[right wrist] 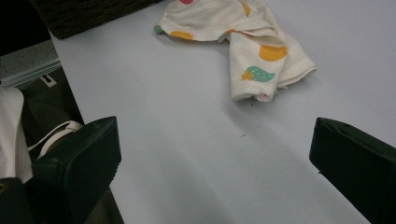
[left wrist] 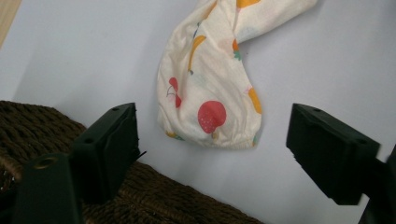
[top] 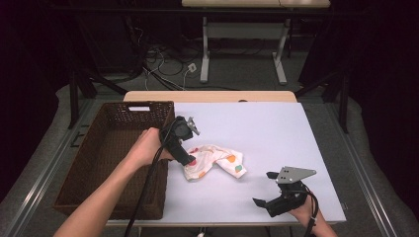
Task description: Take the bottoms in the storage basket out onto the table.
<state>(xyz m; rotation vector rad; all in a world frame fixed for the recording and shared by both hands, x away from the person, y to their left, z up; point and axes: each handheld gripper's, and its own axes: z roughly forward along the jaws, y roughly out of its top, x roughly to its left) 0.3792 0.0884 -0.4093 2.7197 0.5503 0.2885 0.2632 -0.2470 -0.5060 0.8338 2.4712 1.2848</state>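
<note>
1. The cloth (top: pixel 213 161), cream with printed fruit shapes in red, orange and green, lies crumpled and partly twisted on the white table (top: pixel 276 128), just to the right of the wicker basket (top: pixel 113 158).
2. Seen from the left gripper view, the cloth's (left wrist: pixel 210 93) rounded end with a red strawberry print lies flat on the table surface, close to the basket's rim (left wrist: pixel 154 196) without touching it.
3. In the right gripper view, the cloth's (right wrist: pixel 252 51) other end, with a green strawberry and an orange patch, is folded over on itself, farther from the basket.
4. The left gripper (top: pixel 190 160) hangs over the cloth's basket-side end, beside the basket's right wall. Its jaws stand wide apart with nothing between the pads; the cloth lies below and beyond them, not gripped.
5. The right gripper (top: pixel 265 189) sits well to the right of the cloth, farther from the basket and near the table's front edge. Its jaws are spread wide too, with only bare table between them.
6. The basket itself is dark brown, rectangular, and rests at the table's left side.
</note>
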